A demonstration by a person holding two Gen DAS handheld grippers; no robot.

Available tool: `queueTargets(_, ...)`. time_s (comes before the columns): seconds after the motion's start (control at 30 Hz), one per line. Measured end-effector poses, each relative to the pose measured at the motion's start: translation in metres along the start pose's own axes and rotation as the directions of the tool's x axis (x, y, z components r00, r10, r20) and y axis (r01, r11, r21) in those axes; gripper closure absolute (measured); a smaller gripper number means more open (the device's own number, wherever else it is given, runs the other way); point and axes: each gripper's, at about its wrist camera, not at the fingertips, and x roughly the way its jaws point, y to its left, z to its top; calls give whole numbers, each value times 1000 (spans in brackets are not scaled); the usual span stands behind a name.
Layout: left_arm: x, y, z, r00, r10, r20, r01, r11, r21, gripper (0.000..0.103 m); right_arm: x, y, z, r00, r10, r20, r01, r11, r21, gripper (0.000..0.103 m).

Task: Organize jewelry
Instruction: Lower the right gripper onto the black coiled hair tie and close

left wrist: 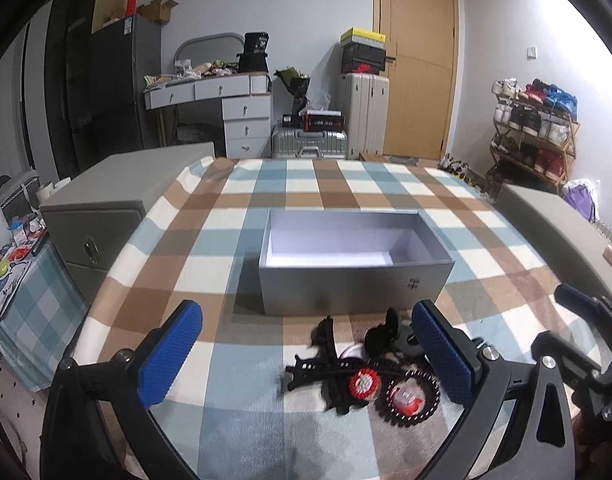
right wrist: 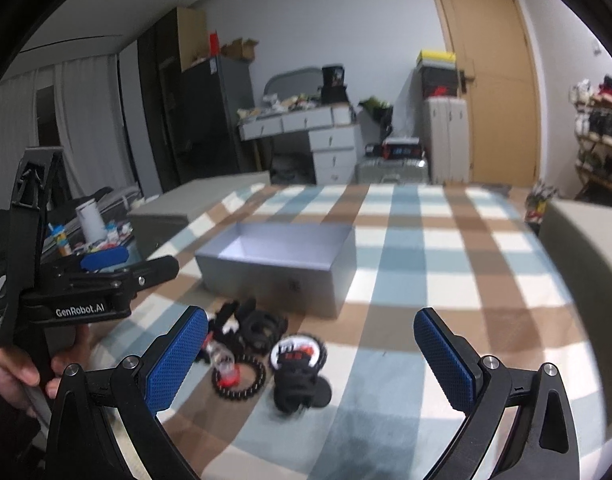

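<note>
Noting both tongs released: left tongs [left wrist: 306, 360] and right tongs [right wrist: 310, 360] over the jewelry pile [left wrist: 362, 376], just beside the grey box [left wrist: 354, 284] front edge; we see open cloth [right wrist: 446, 280] to the right.

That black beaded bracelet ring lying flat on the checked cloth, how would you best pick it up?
Probably from straight above: the black beaded bracelet ring lies flat, so one finger goes inside the loop, one outside, pinching its near arc, the side away from the red and clear charm.

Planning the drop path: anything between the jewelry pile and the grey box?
Nothing: only bare checked cloth separates the jewelry pile from the grey box front wall, clearest in the left wrist view.
</note>
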Motion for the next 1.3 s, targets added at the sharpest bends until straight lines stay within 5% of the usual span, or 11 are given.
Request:
queueTargets(0.47,4,32,-8,998,28,-50,-31,997,-66,1,28,-1,-24,986,90,-138,-83,995,58,20)
queueTargets(0.67,0,55,-7,998,47,-42,-51,993,-111,1,34,-8,-29,979,113,-168,-97,990,102,43)
queueTargets(0.77,3,62,-10,998,6,-67,-15,990,-139,1,37,-13,-31,975,124,-185,-101,986,131,72)
queueTargets(1.0,7,62,-14,988,-118,-100,101,981,-165,1,26,-14,-29,980,146,-132,-127,982,143,73)
queueTargets(1.3,-2,29,-11,961,-257,-104,252,966,-51,1,11,-17,-19,982,180,-55,-168,972,167,73)
